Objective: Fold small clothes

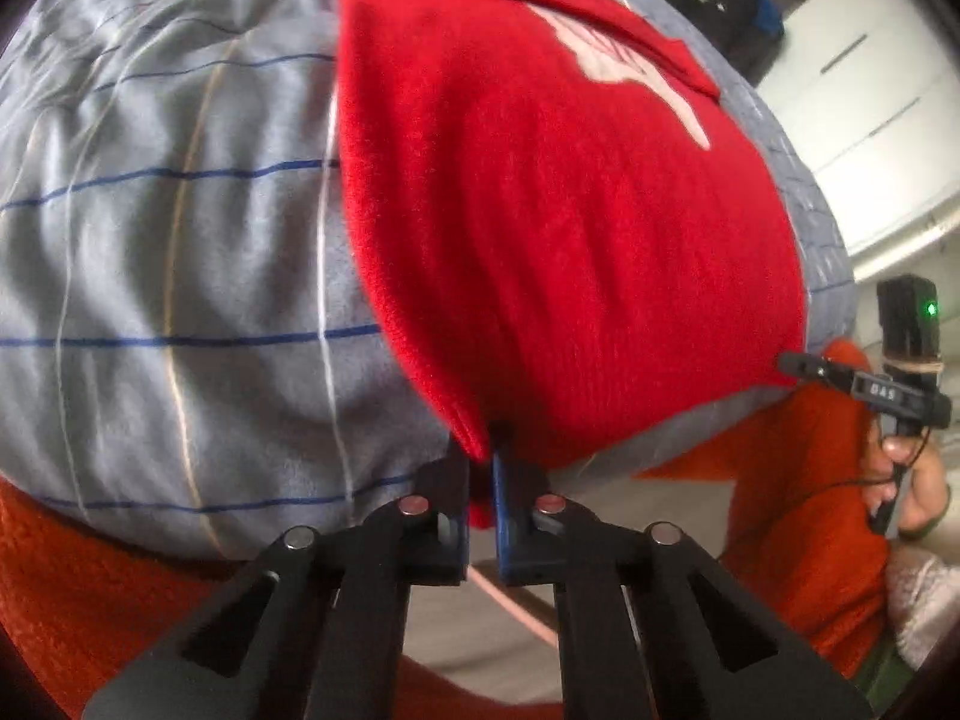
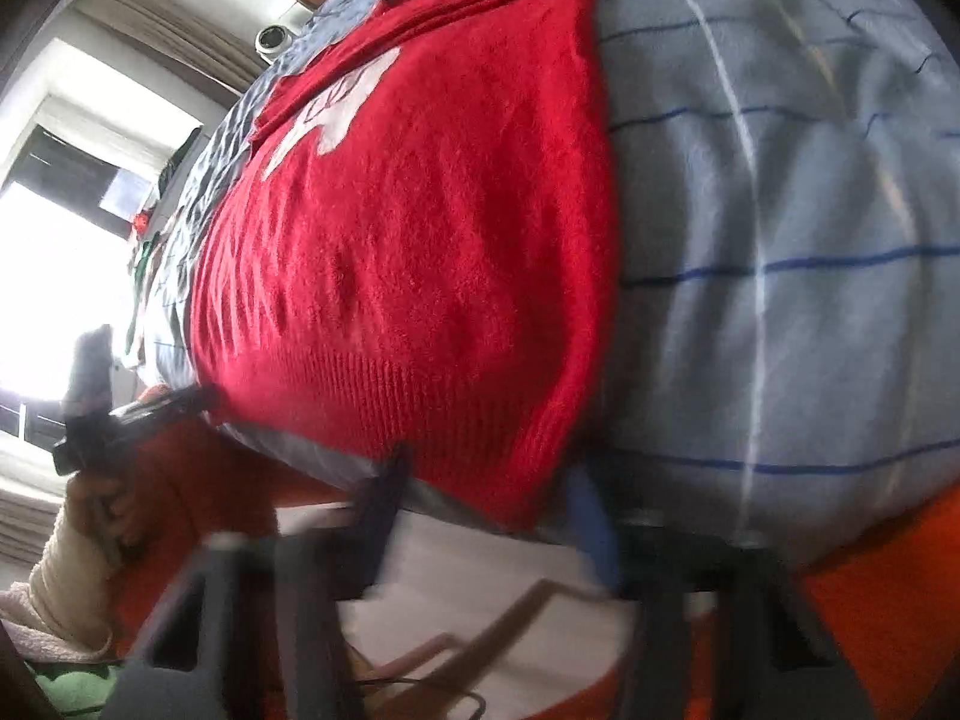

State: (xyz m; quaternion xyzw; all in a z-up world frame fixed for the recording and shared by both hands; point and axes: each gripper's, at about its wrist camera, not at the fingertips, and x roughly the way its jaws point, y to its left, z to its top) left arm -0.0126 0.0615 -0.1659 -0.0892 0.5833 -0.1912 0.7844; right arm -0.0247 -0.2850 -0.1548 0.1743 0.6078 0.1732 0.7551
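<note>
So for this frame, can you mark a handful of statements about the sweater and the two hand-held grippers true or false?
1. The red sweater lies on a grey-blue sheet with thin blue lines. True.
2. The left hand-held gripper is open and clear of the sweater. False: it is shut on a corner of the sweater's hem.
3. The sweater carries a white design. True.
4. The right hand-held gripper has its fingers pressed together. False: in its own blurred view, the fingers stand apart, either side of the other hem corner.
</note>
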